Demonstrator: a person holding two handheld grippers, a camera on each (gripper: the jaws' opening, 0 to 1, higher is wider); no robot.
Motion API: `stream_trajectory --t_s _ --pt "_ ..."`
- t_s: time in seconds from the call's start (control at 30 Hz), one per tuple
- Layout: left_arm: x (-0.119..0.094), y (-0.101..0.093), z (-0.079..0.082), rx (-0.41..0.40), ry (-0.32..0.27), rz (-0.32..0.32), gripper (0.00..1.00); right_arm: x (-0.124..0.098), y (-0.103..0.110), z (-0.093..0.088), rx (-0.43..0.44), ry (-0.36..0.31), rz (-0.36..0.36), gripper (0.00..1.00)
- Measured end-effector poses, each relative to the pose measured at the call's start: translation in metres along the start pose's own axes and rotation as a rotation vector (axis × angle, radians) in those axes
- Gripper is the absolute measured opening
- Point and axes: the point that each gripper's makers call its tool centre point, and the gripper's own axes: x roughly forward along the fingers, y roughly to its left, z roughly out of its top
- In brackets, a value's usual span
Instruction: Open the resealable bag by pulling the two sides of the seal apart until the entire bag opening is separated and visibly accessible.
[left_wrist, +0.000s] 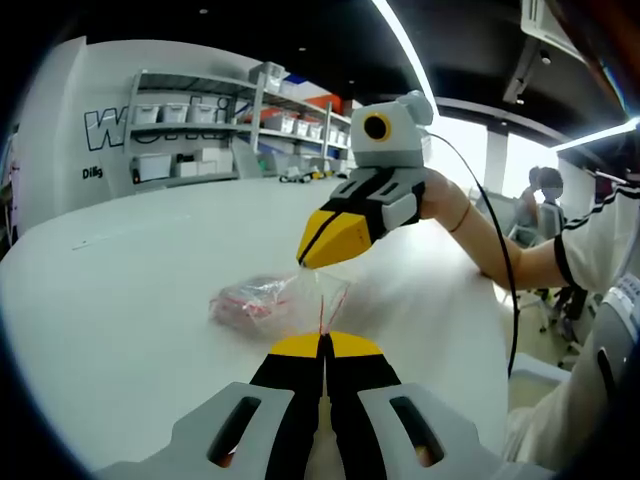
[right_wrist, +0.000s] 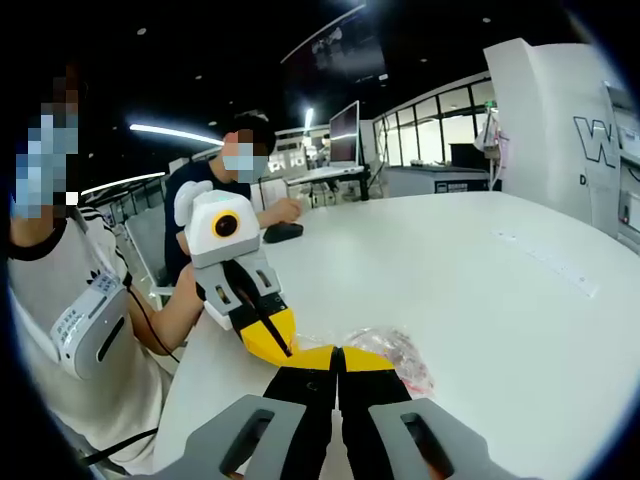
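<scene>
Lying on white table, resealable bag just ahead of both tongs, mouth edge lifted. Left gripper clamping near lip, jaws closed on film; right gripper pinching opposite lip just beyond it. Pulling straight apart, evenly, probably working along the seal to avoid tearing.

Each gripper is built with yellow-tipped black jaws rising from grey slotted finger bodies, as seen on the left gripper and the right gripper. A black cable is run from the white housing. A white short-sleeved shirt with black trim is worn, with a white armband.
</scene>
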Motion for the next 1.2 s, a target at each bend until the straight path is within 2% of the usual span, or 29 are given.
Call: stream_trajectory --t_s 0.43,0.53,0.97,1.13,1.2 --pt "0.000 0.000 0.000 0.041 0.006 0.016 0.01 -0.003 -0.003 0.003 -0.004 -0.017 -0.021 0.00" --pt "0.000 -0.001 -0.002 0.032 0.024 0.009 0.01 -0.003 -0.004 0.004 -0.004 -0.020 -0.023 0.00" --pt "-0.001 -0.003 -0.002 0.027 0.032 0.005 0.01 -0.005 -0.004 0.010 -0.008 -0.043 -0.035 0.00" --pt "-0.004 0.000 0.005 0.027 0.010 0.018 0.01 -0.009 -0.004 0.018 -0.029 -0.076 -0.043 0.00" --pt "-0.006 0.005 0.011 0.042 -0.015 0.048 0.01 -0.010 -0.006 0.020 -0.033 -0.087 -0.053 0.00"
